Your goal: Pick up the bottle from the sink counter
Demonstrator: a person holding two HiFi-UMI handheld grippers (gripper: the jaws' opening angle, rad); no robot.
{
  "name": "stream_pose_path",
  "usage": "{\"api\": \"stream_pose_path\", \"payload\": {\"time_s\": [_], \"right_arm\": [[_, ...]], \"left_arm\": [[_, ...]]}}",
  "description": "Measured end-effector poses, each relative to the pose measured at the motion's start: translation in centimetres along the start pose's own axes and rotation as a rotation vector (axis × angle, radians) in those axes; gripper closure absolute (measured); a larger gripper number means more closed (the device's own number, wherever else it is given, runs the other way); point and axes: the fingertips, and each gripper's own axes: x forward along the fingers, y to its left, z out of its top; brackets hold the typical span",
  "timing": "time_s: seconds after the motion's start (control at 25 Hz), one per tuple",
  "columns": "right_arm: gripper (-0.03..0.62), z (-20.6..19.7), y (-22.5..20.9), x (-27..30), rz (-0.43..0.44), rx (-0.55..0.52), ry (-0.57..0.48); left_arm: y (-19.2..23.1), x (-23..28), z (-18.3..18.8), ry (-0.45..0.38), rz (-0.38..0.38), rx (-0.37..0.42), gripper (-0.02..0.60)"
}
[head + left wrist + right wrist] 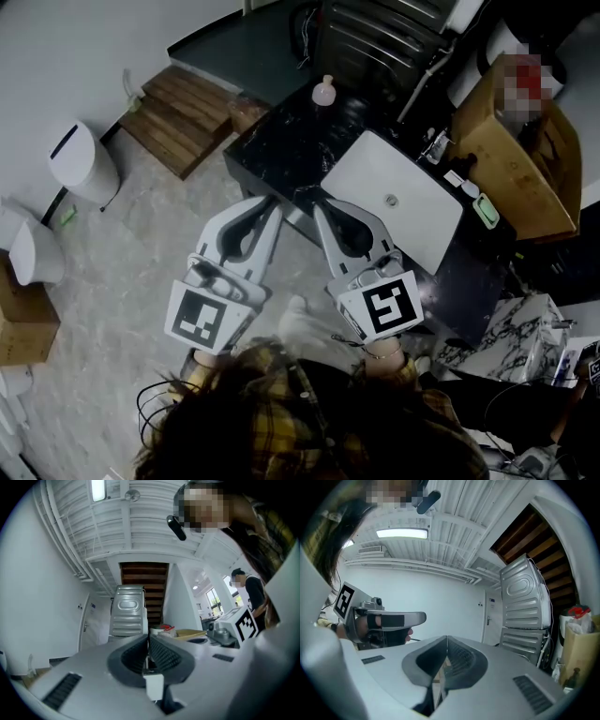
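Note:
A small pale pink bottle stands on the far corner of the black sink counter, beyond the white basin. My left gripper and right gripper are held side by side, high above the counter's near edge and well short of the bottle. Both point at the counter. In the left gripper view the left gripper has its jaws pressed together with nothing between them. The right gripper looks the same in its own view. Neither gripper view shows the bottle.
A white bin and wooden steps sit on the floor to the left. An open cardboard box stands right of the basin, with small items along the counter edge. Marble-patterned boxes lie at lower right. A metal appliance stands behind.

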Motion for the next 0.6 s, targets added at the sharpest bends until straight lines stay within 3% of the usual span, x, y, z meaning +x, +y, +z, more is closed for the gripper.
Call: {"api": "stream_pose_path", "payload": {"time_s": [0.6], "right_arm": [[0.577, -2.7, -7.3, 2.2, 0.025, 0.054, -0.005]], "left_arm": [[3.6, 6.0, -1.6, 0.041, 0.11, 0.036, 0.551]]}}
